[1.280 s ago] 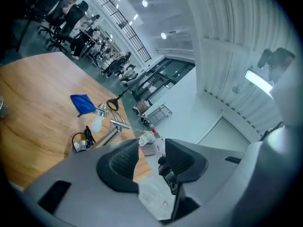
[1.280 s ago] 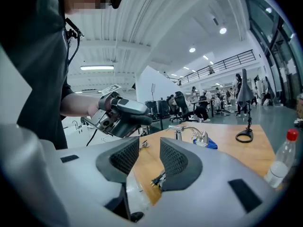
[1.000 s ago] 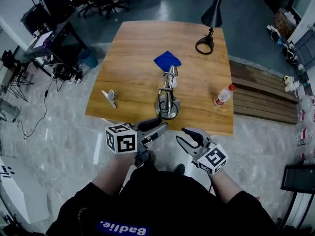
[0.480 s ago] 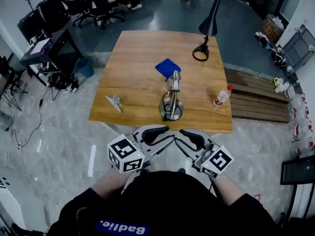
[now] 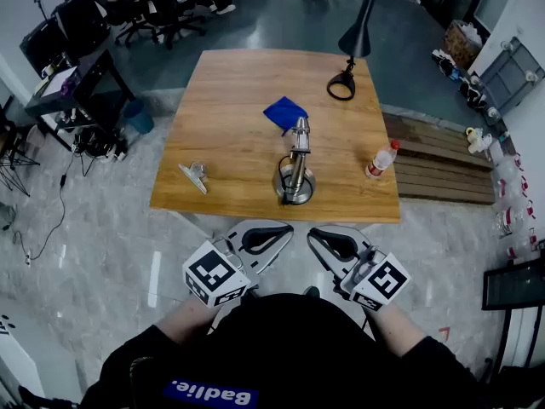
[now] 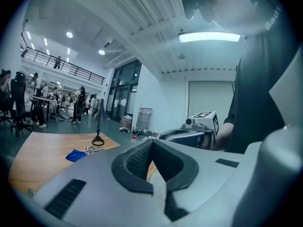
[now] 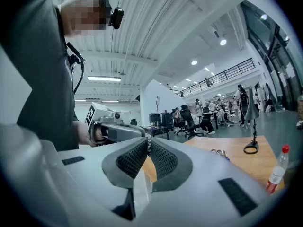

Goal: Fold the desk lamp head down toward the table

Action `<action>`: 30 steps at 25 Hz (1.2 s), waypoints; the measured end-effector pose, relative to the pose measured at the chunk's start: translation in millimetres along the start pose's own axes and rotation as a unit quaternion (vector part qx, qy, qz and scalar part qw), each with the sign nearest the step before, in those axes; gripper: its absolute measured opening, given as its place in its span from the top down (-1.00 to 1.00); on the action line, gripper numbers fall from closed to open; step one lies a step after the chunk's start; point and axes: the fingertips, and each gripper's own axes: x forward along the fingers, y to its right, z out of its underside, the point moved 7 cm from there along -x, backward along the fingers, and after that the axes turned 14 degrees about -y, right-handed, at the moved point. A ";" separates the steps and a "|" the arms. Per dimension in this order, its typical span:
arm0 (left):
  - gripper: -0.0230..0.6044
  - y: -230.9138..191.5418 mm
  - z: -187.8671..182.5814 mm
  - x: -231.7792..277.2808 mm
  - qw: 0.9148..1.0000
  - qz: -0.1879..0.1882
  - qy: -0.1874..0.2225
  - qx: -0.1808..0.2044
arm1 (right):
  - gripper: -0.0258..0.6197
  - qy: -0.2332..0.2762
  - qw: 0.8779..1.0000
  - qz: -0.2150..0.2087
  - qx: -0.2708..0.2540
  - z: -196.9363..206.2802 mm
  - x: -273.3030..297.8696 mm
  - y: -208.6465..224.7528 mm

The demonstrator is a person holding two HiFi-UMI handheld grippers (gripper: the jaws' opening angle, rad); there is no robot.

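A black desk lamp [image 5: 353,37] stands upright at the table's far right, its ring base [image 5: 341,83] on the wood. A silver lamp [image 5: 295,164] lies folded over its round base mid-table. Both grippers hover in front of my body, short of the table's near edge [image 5: 272,214], and hold nothing. The left gripper [image 5: 285,228] is shut, its pads together [image 6: 152,143]. The right gripper [image 5: 313,233] is closing, its pads almost touching with nothing between them [image 7: 148,143]. The two grippers point at each other.
A blue cloth [image 5: 285,112] lies behind the silver lamp. A red-capped bottle [image 5: 380,160] stands at the right edge and a metal clip [image 5: 194,175] lies near the left. Office chairs and desks [image 5: 77,32] fill the room's far left; wooden planks [image 5: 438,173] lie right.
Both grippers, wide open a second ago, have closed. They drew back from the table toward my body, and the left one rolled.
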 end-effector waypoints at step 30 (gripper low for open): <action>0.90 7.3 14.9 6.5 0.999 0.003 -0.020 -0.036 | 0.89 0.007 1.000 0.004 -0.001 4.0 -2.3 -1.4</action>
